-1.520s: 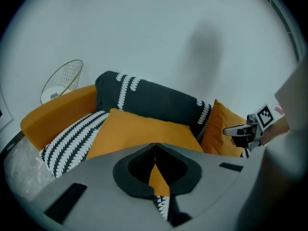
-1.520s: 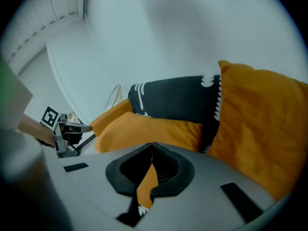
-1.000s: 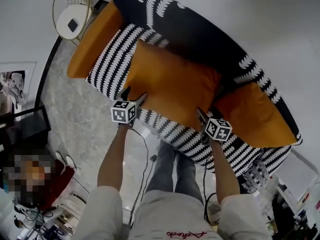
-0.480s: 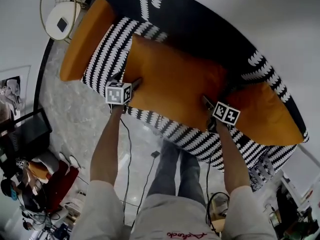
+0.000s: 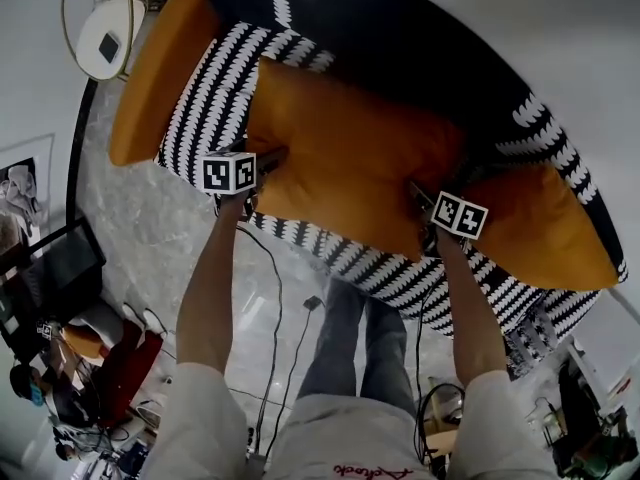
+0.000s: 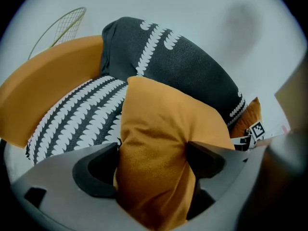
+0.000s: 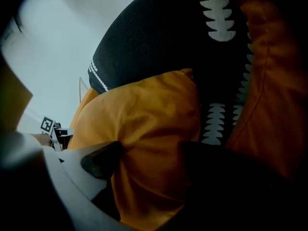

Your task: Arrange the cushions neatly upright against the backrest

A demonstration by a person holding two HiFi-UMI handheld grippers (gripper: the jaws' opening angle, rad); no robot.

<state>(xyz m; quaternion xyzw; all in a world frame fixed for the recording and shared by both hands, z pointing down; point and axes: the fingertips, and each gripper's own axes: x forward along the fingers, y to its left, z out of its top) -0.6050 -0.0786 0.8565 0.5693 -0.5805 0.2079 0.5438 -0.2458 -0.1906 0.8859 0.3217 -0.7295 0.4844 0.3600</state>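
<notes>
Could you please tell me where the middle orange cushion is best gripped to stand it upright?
Probably by its two near corners, from the front of the sofa. The middle cushion is wide, soft and leans on the backrest, so a corner each keeps it level. The left tongs, now opening, and the right tongs each have a corner between them.

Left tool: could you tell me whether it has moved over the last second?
Yes. The left tool moved toward the backrest: its cube, earlier at the front edge of the seat, now sits over it. Its jaws are opening, the cushion between them.
</notes>
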